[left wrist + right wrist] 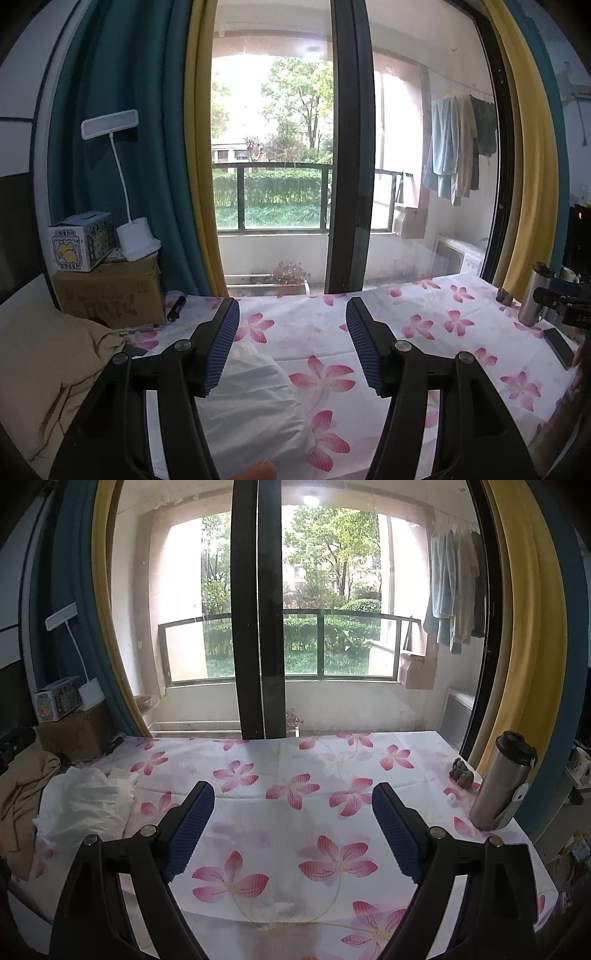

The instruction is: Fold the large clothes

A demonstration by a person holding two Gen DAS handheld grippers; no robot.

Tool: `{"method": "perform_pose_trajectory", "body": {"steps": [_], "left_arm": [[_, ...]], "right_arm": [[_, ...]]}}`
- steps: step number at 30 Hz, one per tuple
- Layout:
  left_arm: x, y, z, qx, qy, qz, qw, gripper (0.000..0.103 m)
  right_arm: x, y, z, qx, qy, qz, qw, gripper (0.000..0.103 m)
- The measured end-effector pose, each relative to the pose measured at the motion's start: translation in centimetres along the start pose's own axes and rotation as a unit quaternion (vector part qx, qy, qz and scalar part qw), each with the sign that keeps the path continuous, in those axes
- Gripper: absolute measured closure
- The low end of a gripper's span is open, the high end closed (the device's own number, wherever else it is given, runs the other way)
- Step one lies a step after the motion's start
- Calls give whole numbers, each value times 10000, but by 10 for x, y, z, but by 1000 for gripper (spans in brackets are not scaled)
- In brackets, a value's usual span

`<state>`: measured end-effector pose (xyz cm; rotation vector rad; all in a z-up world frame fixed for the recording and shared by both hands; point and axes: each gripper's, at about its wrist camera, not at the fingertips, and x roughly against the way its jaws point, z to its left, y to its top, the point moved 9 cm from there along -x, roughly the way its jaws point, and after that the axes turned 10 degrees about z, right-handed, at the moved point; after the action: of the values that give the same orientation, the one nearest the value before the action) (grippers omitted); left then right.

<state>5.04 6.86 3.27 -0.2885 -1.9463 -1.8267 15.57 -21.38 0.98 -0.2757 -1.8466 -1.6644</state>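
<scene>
Crumpled white thin-fabric garment (83, 805) lies bunched on the left side of the table, near edge, on the pink-flower printed white tablecloth (295, 812). In the left wrist view the same garment (255, 398) sits below and between the left gripper's fingers, not touched by either pad. It reads as light, soft cloth, heavily wrinkled, with no edge or corner clearly exposed. Just left of it, touching or nearly so, is a tan soft-fabric heap (48, 369); whether that is a second garment I cannot tell.

Left gripper (291, 347): black arms, blue ribbed pads, jaws standing wide apart, nothing between them. Right gripper (293, 827): same build, jaws wide apart, empty, over bare tablecloth well to the right of the garment.

Risks, as judged from here:
- The tablecloth is itself thin and loose. A low pinch at the garment could catch both layers and drag the cloth.
- Dragging the cloth would disturb the tall brushed-steel tumbler with black lid (502, 782), upright at the right edge. It is narrow and tall, so likely to tip.
- A dark flat phone (559, 347) lies near the right edge and could slide off the same way.
- With no corner visible, a blind grab probably yields a wad, not a seam, and the fold starts skewed.
- A wide sweep on the left could snag the tan heap along with the white cloth.

Far left: brown cardboard box (110, 291) carrying a small printed carton (83, 240) and a white desk lamp with a thin curved neck (136, 236). These are rigid and well clear of the work.
</scene>
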Motion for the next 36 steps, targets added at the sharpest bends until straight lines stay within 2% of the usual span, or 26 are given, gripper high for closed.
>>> {"method": "perform_pose_trajectory", "body": {"steps": [7, 8, 10, 15, 19, 26, 36], "left_arm": [[5, 7, 4, -23, 42, -147, 9999, 39], [7, 9, 4, -17, 43, -170, 9998, 39], [9, 11, 6, -1, 54, -220, 9997, 39], [13, 14, 9, 4, 57, -256, 9997, 37], [12, 11, 10, -21, 36, -205, 9998, 27], [6, -2, 19, 48, 105, -30, 9999, 27], [5, -6, 29, 189, 159, -4, 9997, 27]], "right_arm": [[11, 8, 5, 118, -45, -135, 9998, 15], [13, 10, 6, 149, -66, -170, 9997, 13], [18, 13, 8, 177, -85, -248, 9995, 4], [27, 20, 11, 217, -159, -409, 9988, 3], [30, 22, 12, 222, -220, -485, 9983, 2], [29, 22, 15, 188, -208, -458, 9986, 2], [27, 21, 16, 166, -203, -401, 9988, 2]]}}
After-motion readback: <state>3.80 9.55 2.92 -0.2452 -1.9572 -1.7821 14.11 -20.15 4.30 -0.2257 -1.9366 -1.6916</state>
